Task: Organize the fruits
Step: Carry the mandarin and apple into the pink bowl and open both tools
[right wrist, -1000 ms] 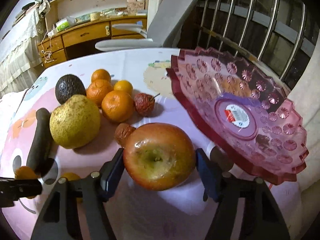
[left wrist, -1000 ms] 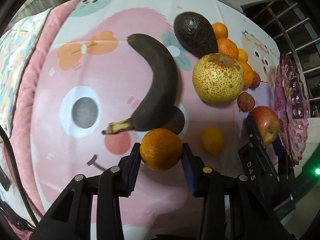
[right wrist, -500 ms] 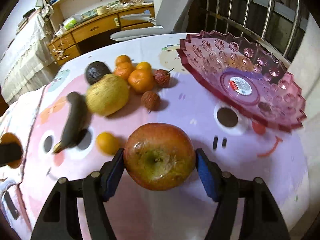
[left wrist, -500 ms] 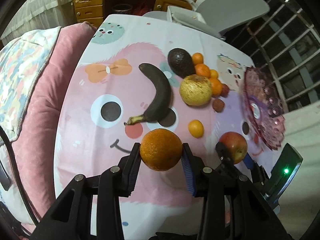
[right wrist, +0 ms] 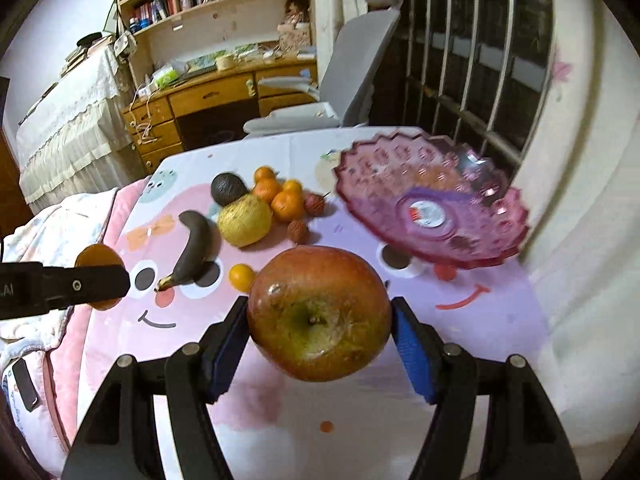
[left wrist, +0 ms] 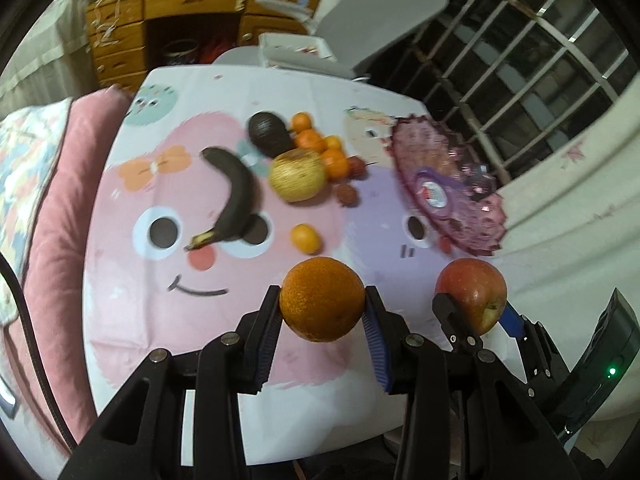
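The worktop (left wrist: pixel 132 332) carries a cartoon-printed cloth in pink, white and lilac. A pink cushion edge runs along its side, left of the left tool. Beyond the far edge stand a grey chair, a wooden desk with drawers and bookshelves; a barred window lies ahead and to the right of the right tool.

The pink glass dish (right wrist: pixel 404 184) sits ahead and to the right of the right tool (right wrist: pixel 320 330), tilted up on its near side. No fruit shows in it; only a sticker is seen at its centre.

Fruit on the cloth, ahead of both tools: a blackened banana (left wrist: pixel 236 196), a speckled yellow pear (left wrist: pixel 297 176), a dark avocado (left wrist: pixel 269 134), a cluster of small oranges (left wrist: pixel 320 148) touching the pear's far side, two small red fruits (right wrist: pixel 299 231) near the pear, and one small orange (left wrist: pixel 305 237) alone, just ahead of the left tool (left wrist: pixel 322 307).

The left tool is clenched on an orange (left wrist: pixel 322 305), pads pressing both sides, clear of the cloth. The right tool grips a red apple (right wrist: pixel 319 314) likewise, raised above the worktop.

Judgement: the task is at an early stage. Two fruits are lifted and none appears placed; the rest remain to be moved, presumably to the dish.
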